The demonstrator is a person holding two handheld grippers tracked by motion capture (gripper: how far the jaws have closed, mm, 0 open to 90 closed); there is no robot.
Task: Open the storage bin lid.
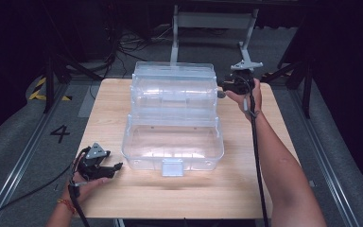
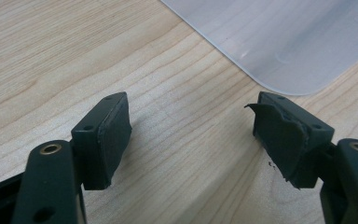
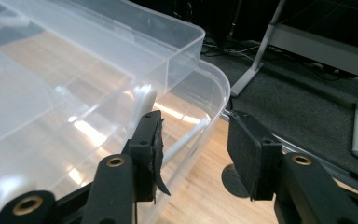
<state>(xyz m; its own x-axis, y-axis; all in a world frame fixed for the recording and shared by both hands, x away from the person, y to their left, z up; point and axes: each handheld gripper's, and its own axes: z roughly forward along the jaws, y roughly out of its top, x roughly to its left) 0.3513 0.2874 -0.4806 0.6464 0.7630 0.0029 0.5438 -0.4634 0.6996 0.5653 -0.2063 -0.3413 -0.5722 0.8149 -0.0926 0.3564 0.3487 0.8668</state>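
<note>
A clear plastic organiser box (image 1: 172, 118) stands in the middle of a light wooden table (image 1: 246, 189), seen from above. It is a tiered storage case: a deep lower tub toward the person, with a small latch tab (image 1: 172, 167) at its front edge, and stepped upper trays and a lid section rising behind it toward the far edge of the table. The case stands open, its tiers spread apart.

The right gripper (image 1: 222, 89) is held at the far right side of the box, level with the upper trays. In the right gripper view its jaws stand apart, one on each side of the clear rim (image 3: 209, 100) at the box's corner, with a thin white hinge arm (image 3: 186, 137) just beyond them. The pads do not look pressed on the plastic, though the transparent walls make contact hard to judge.

The left gripper (image 1: 116, 168) rests low on the table near the front left corner of the box, just beside it but apart from it. In the left gripper view its jaws are spread wide over bare wood, holding nothing, with a rounded corner of the box (image 2: 279, 51) beyond them.

As a judgement, the work on the box is at an early or middle point: the right hand is placed to take hold of the upper section, the grip is not yet made, and the left hand waits, perhaps to steady the base.
</note>
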